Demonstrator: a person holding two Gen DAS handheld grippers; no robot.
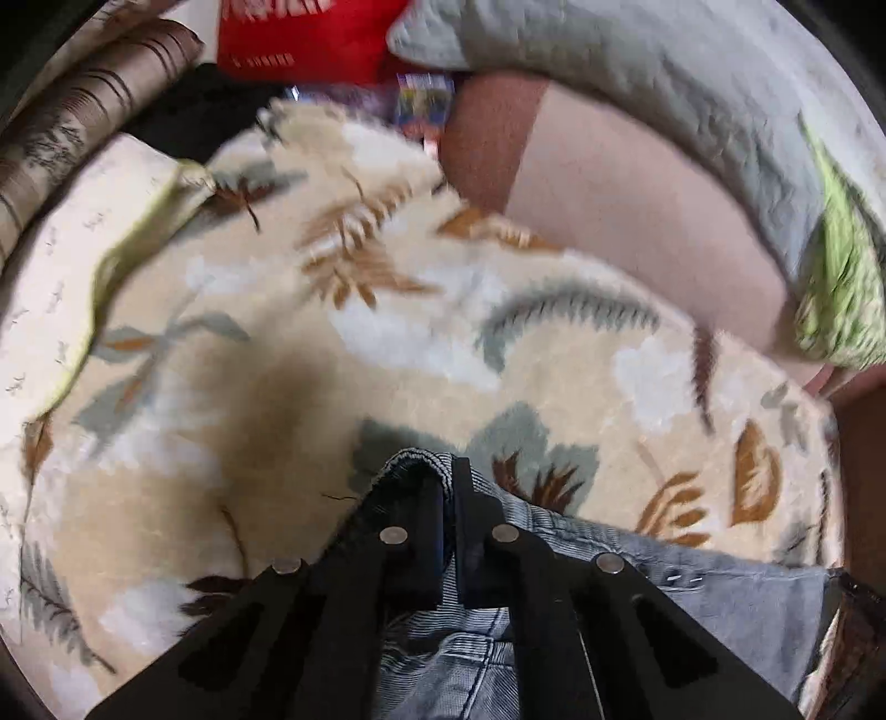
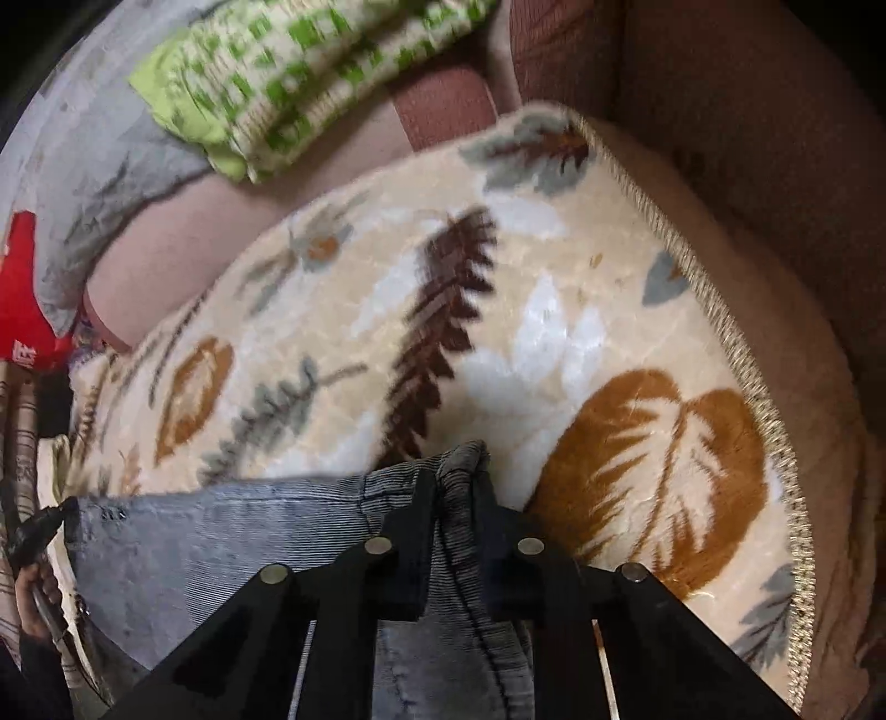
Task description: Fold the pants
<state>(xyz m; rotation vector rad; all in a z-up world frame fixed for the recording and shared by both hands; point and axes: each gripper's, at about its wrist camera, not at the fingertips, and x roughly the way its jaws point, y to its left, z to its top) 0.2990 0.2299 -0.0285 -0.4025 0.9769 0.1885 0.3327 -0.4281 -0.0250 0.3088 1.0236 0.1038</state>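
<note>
The pants are blue-grey denim. In the left wrist view, my left gripper is shut on a bunched edge of the pants, which stretch off to the lower right. In the right wrist view, my right gripper is shut on another bunched edge of the pants, which stretch to the left toward the other gripper. Both grippers hold the cloth a little above a cream blanket with a leaf print.
A green-and-white checked cloth and a grey quilt lie at the far side on a pink sheet. A red bag and striped brown cushions sit at the far left. The blanket's fringed edge runs along the right.
</note>
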